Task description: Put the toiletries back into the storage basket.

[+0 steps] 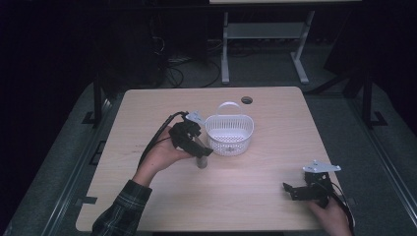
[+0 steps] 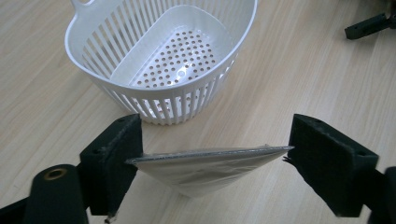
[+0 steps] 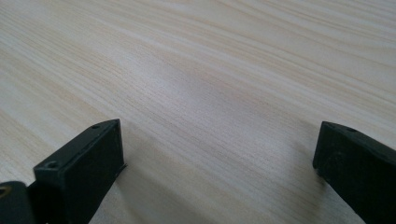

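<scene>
A white slotted plastic basket [image 1: 229,132] [image 2: 163,91] with a handle stands empty near the middle of the table. Just in front and to the left of it, my left gripper [image 1: 201,151] [image 2: 215,140] is shut on a flat silvery pouch [image 2: 210,168] [image 1: 200,160]. Its two jaws press on the pouch's opposite edges, and the pouch hangs down toward the tabletop. My right gripper [image 1: 291,191] [image 3: 219,140] rests low at the table's front right, open, with bare wood between its jaws. One of its jaws also reaches into the top right corner of the left gripper view.
The light wooden table [image 1: 255,191] has a round cable hole [image 1: 247,100] at its back edge. Behind the table, on the dark floor, stand a white desk frame [image 1: 265,34] and loose cables [image 1: 182,69].
</scene>
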The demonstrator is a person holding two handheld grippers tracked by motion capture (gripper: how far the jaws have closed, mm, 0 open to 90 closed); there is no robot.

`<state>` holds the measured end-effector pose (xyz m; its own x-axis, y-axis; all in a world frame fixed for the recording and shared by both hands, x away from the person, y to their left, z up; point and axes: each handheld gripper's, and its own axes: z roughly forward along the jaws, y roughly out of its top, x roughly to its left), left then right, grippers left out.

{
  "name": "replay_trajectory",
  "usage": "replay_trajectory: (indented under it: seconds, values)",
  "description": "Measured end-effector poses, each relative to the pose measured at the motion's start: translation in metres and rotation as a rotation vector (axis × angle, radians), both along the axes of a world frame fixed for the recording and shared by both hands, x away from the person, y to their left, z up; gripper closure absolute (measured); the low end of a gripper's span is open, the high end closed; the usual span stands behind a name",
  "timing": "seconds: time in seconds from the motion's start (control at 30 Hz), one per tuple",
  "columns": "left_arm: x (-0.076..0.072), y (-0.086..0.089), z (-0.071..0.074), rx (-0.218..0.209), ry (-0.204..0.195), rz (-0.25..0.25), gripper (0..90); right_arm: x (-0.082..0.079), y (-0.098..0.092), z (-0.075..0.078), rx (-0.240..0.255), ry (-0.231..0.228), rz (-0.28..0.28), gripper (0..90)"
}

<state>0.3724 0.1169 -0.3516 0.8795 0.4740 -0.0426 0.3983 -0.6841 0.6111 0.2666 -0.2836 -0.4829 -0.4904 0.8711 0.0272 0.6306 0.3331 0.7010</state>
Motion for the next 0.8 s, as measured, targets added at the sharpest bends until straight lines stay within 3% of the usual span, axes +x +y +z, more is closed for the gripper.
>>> replay_trajectory:
  seconds: [0.3,0.8]
  values:
    - [0.0002,0.0027,0.0012,0.009,-0.016,0.009,28.9,0.0000,0.0000,0.0000,0.000,0.000,0.000,1.3]
    - [-0.0010,0.0027,0.0012,0.006,-0.024,0.009,29.9,0.0000,0.0000,0.0000,0.000,0.000,0.000,1.3]
